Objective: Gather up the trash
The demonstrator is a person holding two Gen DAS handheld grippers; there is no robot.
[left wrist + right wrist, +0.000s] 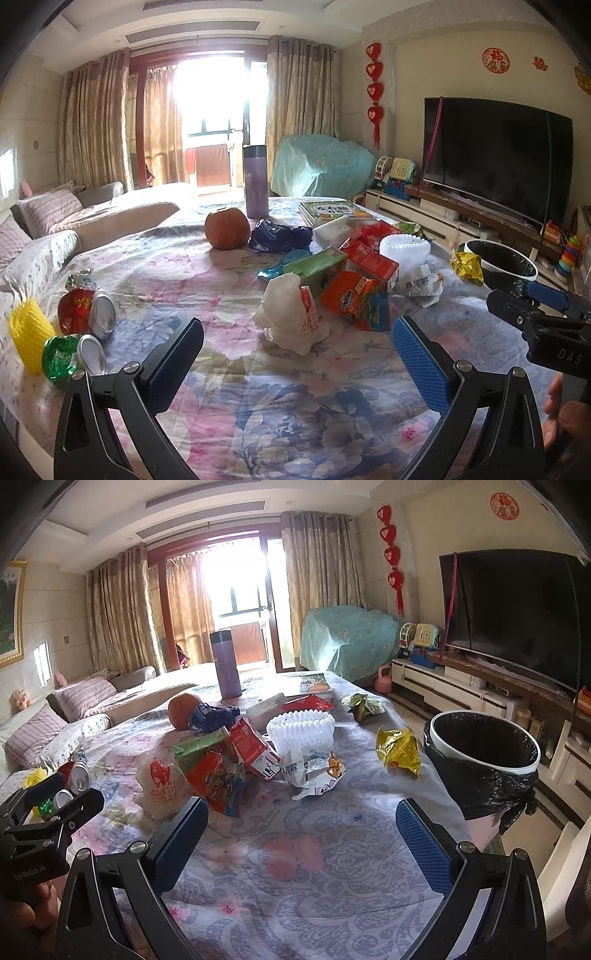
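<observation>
Floral-clothed surface (295, 849) is still carrying all trash: wrapper-and-carton pile (236, 753) sitting mid-surface, yellow wrapper (399, 749) lying right. Bin (484, 753) at right edge is showing only its liner. Left hand-held gripper (295, 354) and right hand-held gripper (299, 838) are hovering near, jaws spread, gripping nothing.

Your trash pile (240, 760): crumpled wrappers and cartons, just ahead of your right fingers, left of centre. Black-lined bin (484, 753) stands upright, open, past your right-hand finger.

Glossy foil wrapper (399, 751) on matt floral cloth (314, 849).
</observation>
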